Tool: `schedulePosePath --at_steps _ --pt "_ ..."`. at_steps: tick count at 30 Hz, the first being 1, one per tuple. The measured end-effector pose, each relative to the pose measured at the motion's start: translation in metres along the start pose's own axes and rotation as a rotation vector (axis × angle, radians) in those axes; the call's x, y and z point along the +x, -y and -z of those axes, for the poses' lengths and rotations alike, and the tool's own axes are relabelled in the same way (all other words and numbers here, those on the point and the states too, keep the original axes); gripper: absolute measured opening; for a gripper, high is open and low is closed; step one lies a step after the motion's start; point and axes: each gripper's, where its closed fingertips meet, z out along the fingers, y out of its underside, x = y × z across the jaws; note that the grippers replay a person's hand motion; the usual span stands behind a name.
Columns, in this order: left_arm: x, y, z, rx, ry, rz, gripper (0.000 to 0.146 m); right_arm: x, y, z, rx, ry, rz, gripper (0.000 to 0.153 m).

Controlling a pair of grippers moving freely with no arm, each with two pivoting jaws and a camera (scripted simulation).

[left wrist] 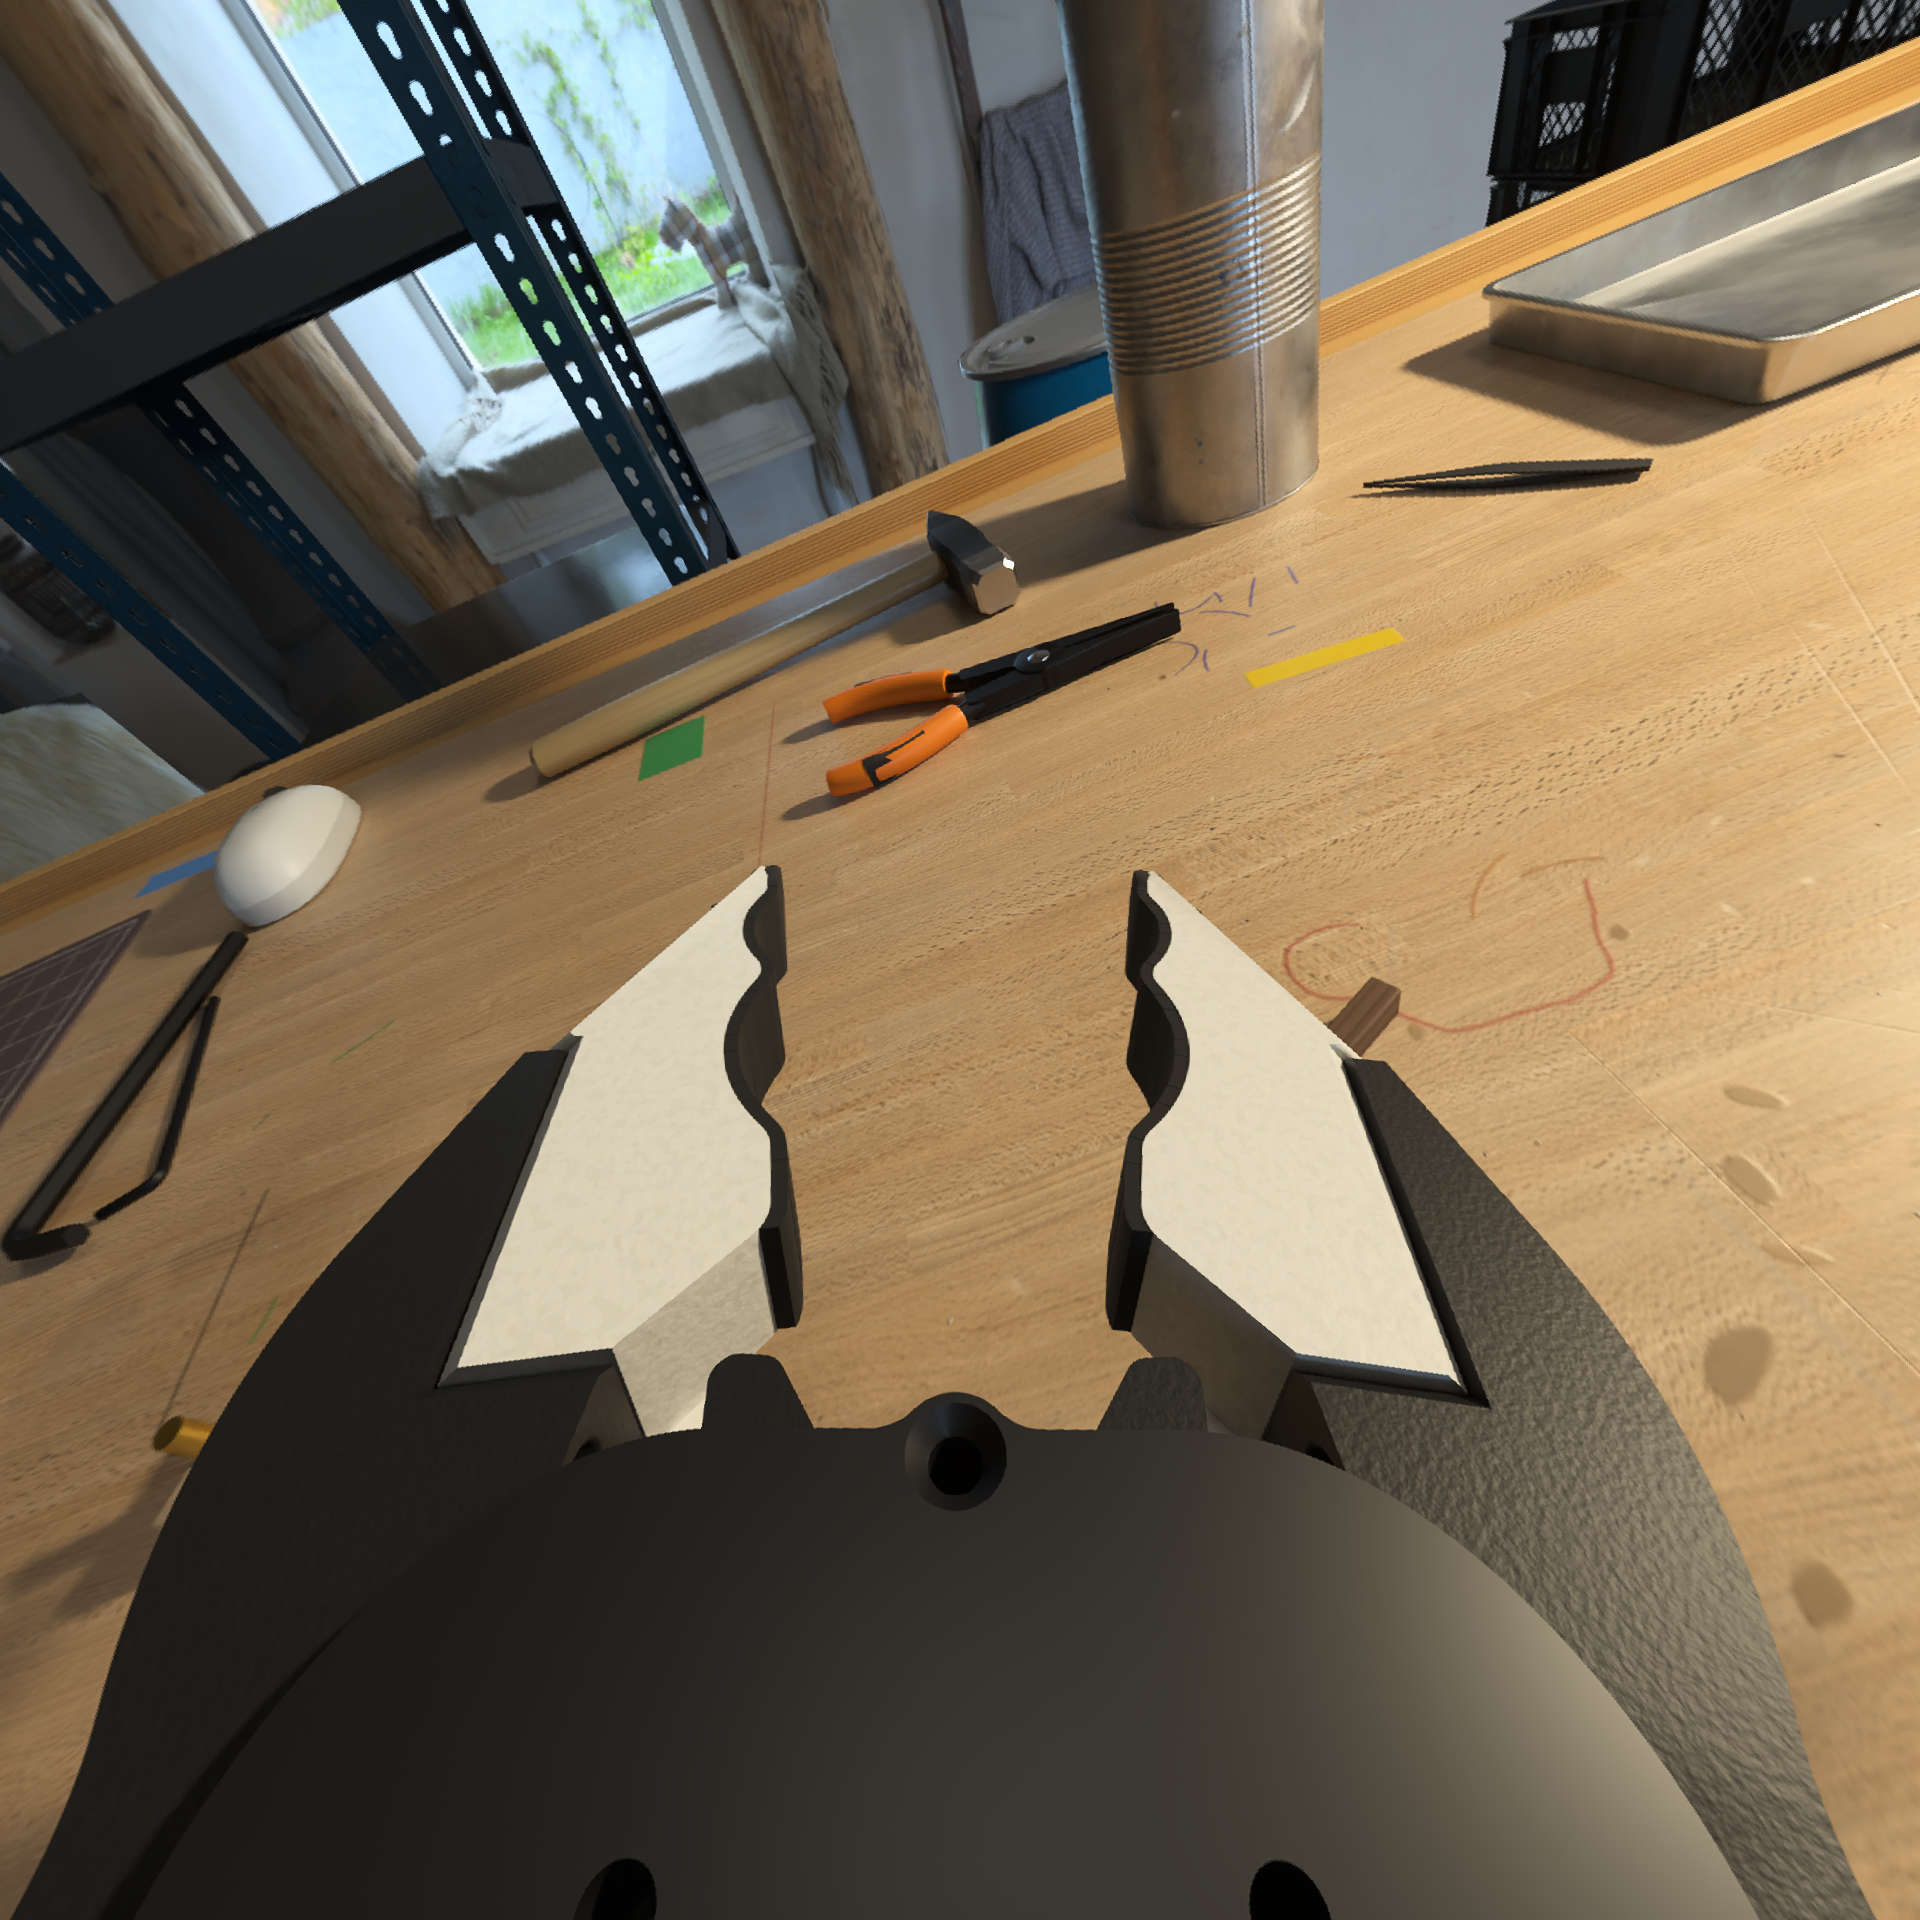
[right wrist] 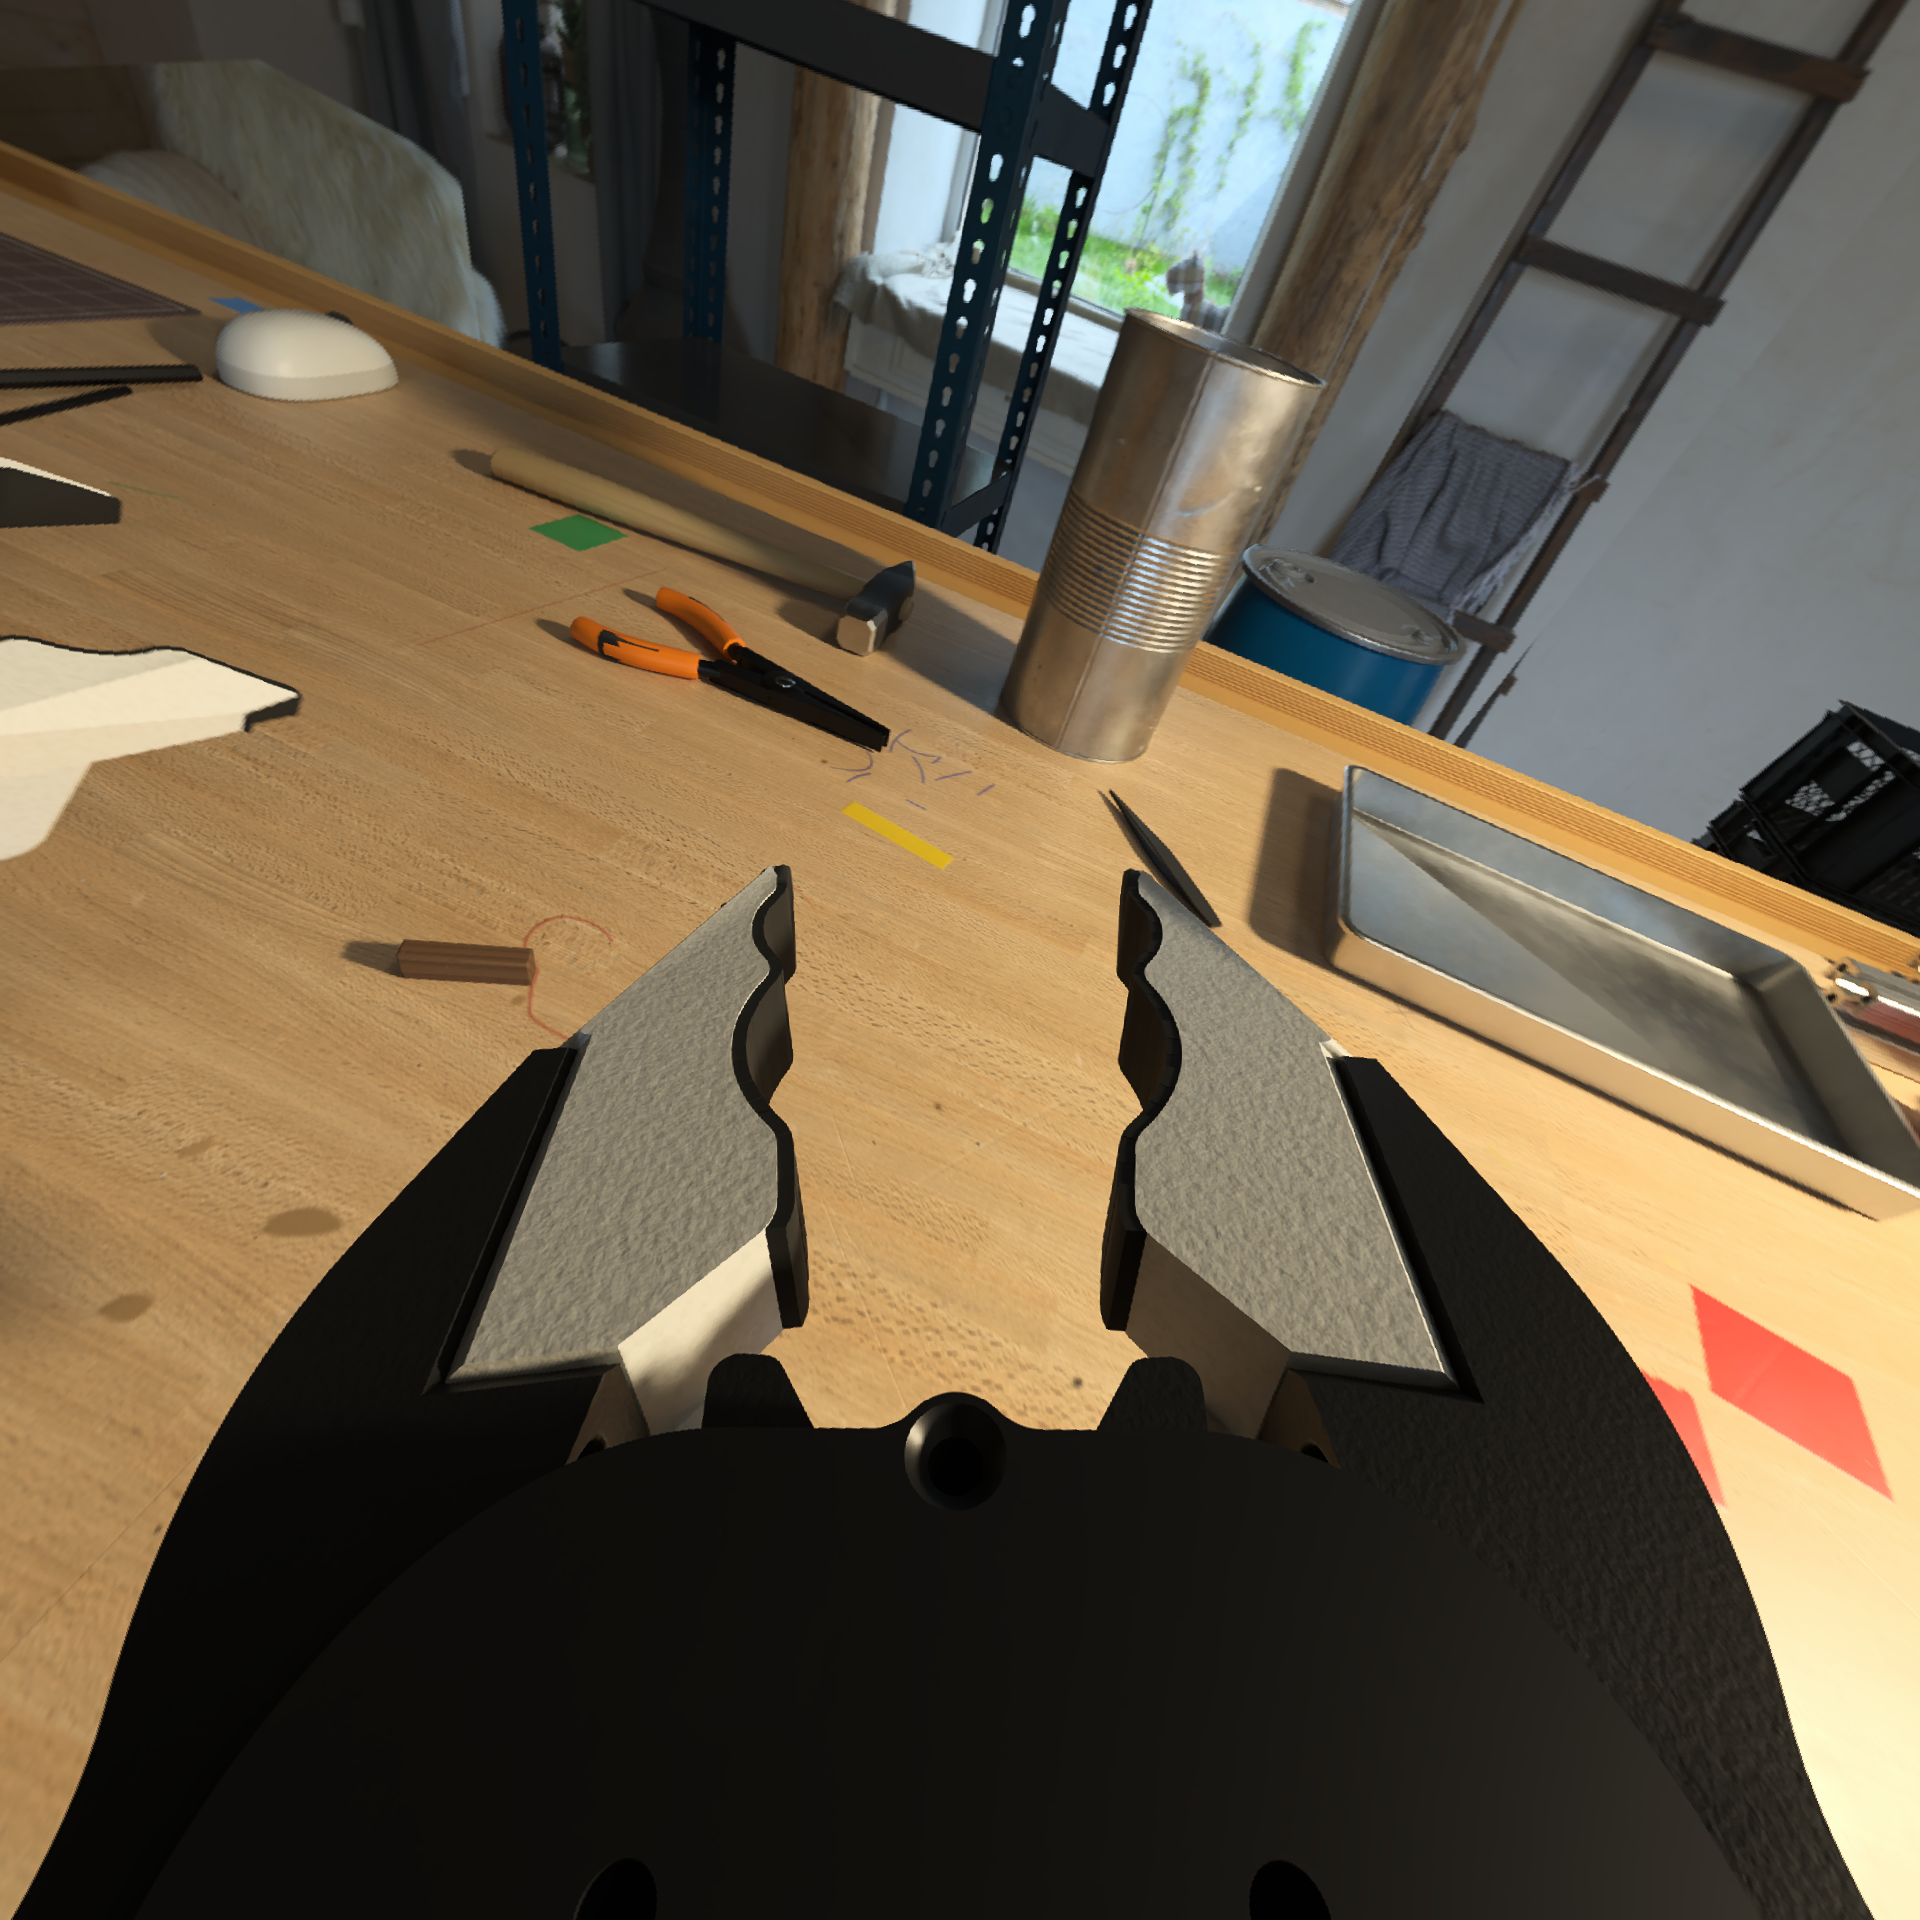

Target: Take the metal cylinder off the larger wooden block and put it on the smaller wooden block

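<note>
Orange pliers (right wrist: 717,660) lie beside hammer (right wrist: 727,540).

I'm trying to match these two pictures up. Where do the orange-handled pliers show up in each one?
Left wrist view: the orange-handled pliers lie above the centre, beyond the open fingers, nose pointing right toward the yellow strip.
Right wrist view: the pliers lie left of centre in the upper half, nose pointing down-right.
Shared landmark: the tall metal can, standing near the pliers in both.

A small brown wooden block (right wrist: 465,961), ribbed along its sides, lies flat on the bench (right wrist: 987,1143) beside a red scribbled line.
</note>
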Motion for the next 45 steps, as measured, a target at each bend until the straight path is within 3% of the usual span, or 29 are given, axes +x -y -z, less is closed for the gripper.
schedulePosePath --at_steps 5,8,12,21,27,33,38,42,45 --pt "0.007 -0.004 -0.025 -0.031 -0.022 0.019 0.081 -0.013 -0.008 -0.038 -0.051 0.026 0.052 0.064" --pt "0.009 0.005 -0.04 0.008 -0.055 0.039 0.082 -0.018 -0.016 -0.063 -0.076 0.029 0.091 0.066" --pt "0.012 0.015 -0.061 0.081 -0.153 0.175 0.082 -0.022 -0.029 -0.09 -0.081 0.035 0.103 0.065" --pt "0.0 0.034 -0.102 0.131 -0.105 0.112 0.08 -0.03 -0.031 -0.095 -0.015 0.04 0.118 0.068" --pt "-0.006 0.056 -0.07 0.173 -0.218 0.3 0.082 -0.035 -0.038 -0.092 -0.029 0.042 0.153 0.068" --pt "-0.015 0.066 0.002 0.099 -0.369 0.208 0.087 -0.038 -0.041 -0.09 -0.04 0.092 0.074 0.068" --pt "-0.096 0.019 0.034 -0.125 -0.318 0.187 0.089 -0.049 -0.037 -0.085 -0.023 0.115 0.102 0.069" --pt "-0.171 -0.042 0.047 -0.357 -0.228 0.138 0.065 -0.061 -0.028 -0.08 0.012 0.144 0.119 0.068" --pt "-0.199 -0.085 0.052 -0.56 -0.241 0.144 0.063 -0.065 -0.021 -0.075 0.043 0.152 0.126 0.067"
